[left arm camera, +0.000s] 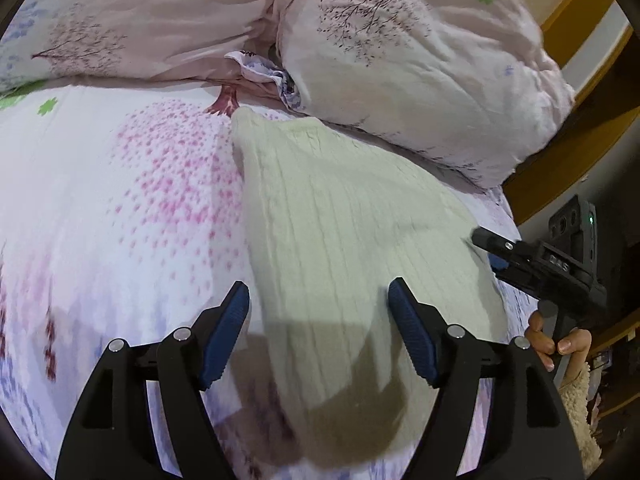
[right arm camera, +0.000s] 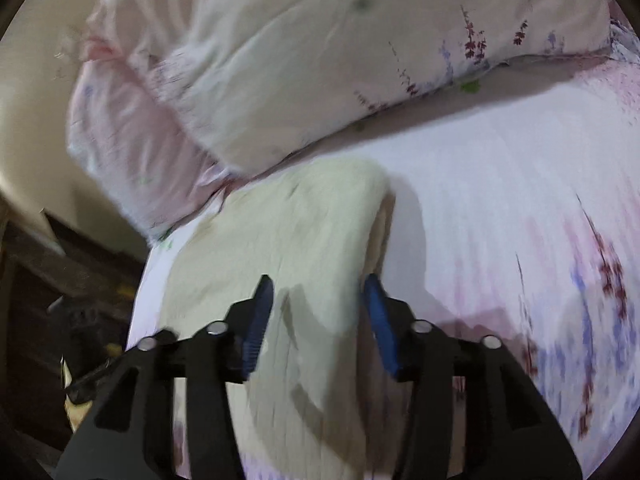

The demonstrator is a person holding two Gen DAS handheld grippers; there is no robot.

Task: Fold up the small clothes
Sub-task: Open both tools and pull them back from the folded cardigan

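A cream ribbed knit garment (left arm camera: 344, 232) lies folded on the flowered bedsheet (left arm camera: 120, 200). My left gripper (left arm camera: 318, 300) is open and empty, just above the garment's near part. My right gripper (left arm camera: 486, 246) reaches in from the right at the garment's right edge. In the right wrist view the right gripper (right arm camera: 318, 292) is open and empty over the same garment (right arm camera: 288, 232), whose folded edge stands up at the right. That view is blurred.
A pink flowered pillow (left arm camera: 420, 68) and a bunched duvet (left arm camera: 140, 16) lie just behind the garment. The pillow also shows in the right wrist view (right arm camera: 280, 80). The wooden bed frame (left arm camera: 568, 152) and the bed's edge run along the right.
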